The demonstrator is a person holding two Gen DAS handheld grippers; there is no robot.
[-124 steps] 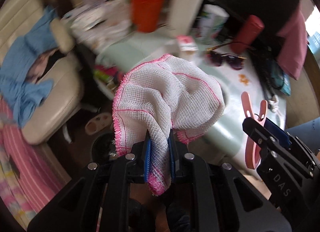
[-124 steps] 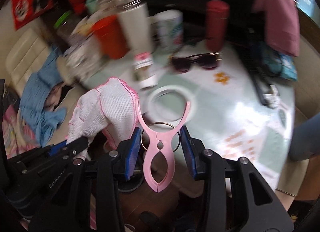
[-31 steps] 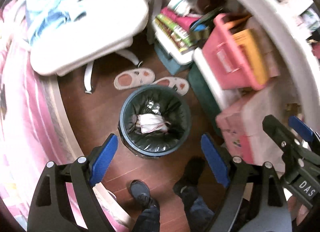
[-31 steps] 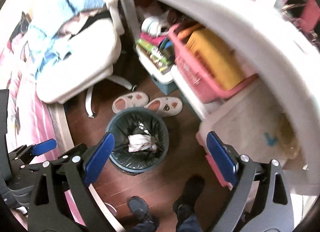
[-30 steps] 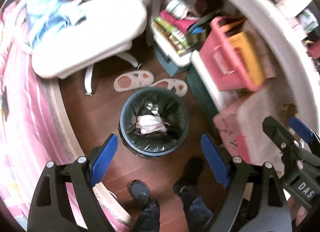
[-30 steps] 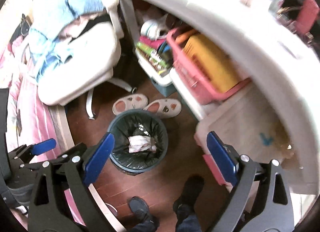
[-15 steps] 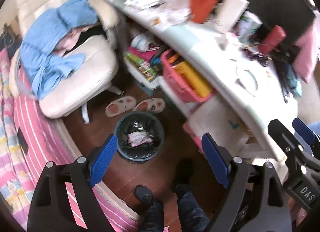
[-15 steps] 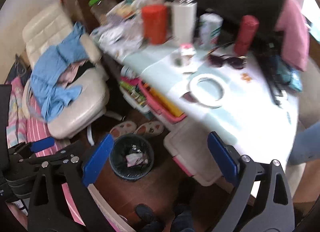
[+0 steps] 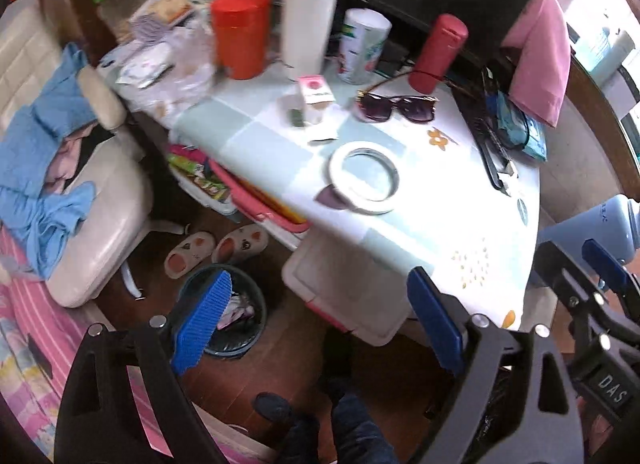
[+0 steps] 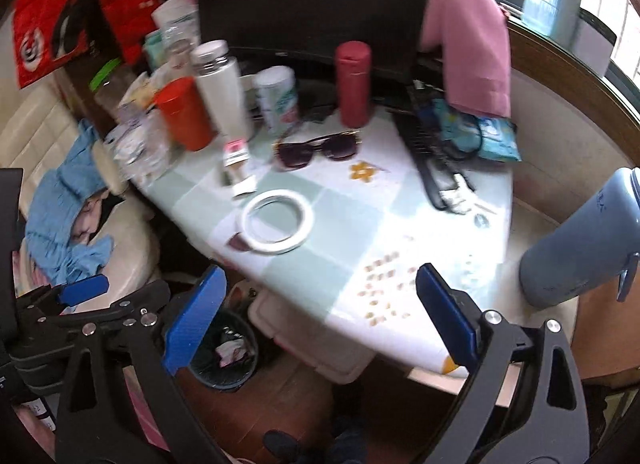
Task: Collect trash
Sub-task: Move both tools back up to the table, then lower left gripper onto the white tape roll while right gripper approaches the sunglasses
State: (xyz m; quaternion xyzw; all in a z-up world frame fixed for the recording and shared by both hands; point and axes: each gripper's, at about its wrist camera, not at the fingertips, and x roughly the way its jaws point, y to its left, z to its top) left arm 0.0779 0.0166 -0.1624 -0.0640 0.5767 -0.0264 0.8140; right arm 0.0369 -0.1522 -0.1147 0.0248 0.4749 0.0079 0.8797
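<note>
Cluttered desk space is filling both wrist views now: the table (image 10: 400,232) with its pale checked cover is carrying a tape ring (image 10: 277,227), sunglasses (image 10: 316,151), a small carton (image 10: 237,161), an orange cup (image 10: 186,119), a white bottle (image 10: 222,87) and a red flask (image 10: 354,83). A second ago both cameras were pointing straight down at the trash bin (image 9: 228,312); I am now reading them as raised and levelled toward the tabletop, with the bin sitting low on the floor beside the slippers (image 9: 218,250) and under the table edge. I am holding the left gripper (image 9: 316,328) with its jaws spread wide and nothing between the pads, and the right gripper (image 10: 320,328) likewise released and empty. Earlier the left was clamping a cloth and the right a pink clip; a pale wad is now lying inside the bin (image 10: 224,348) (I am taking this to be the dropped cloth; the clip is not discernible there). I am judging that one deposit cycle is completed and that the next cycle is starting: I am scanning the table for further trash, with the small carton and loose wrappers (image 9: 148,67) near the far-left edge as likely candidates, though I cannot confirm which items count as waste.
</note>
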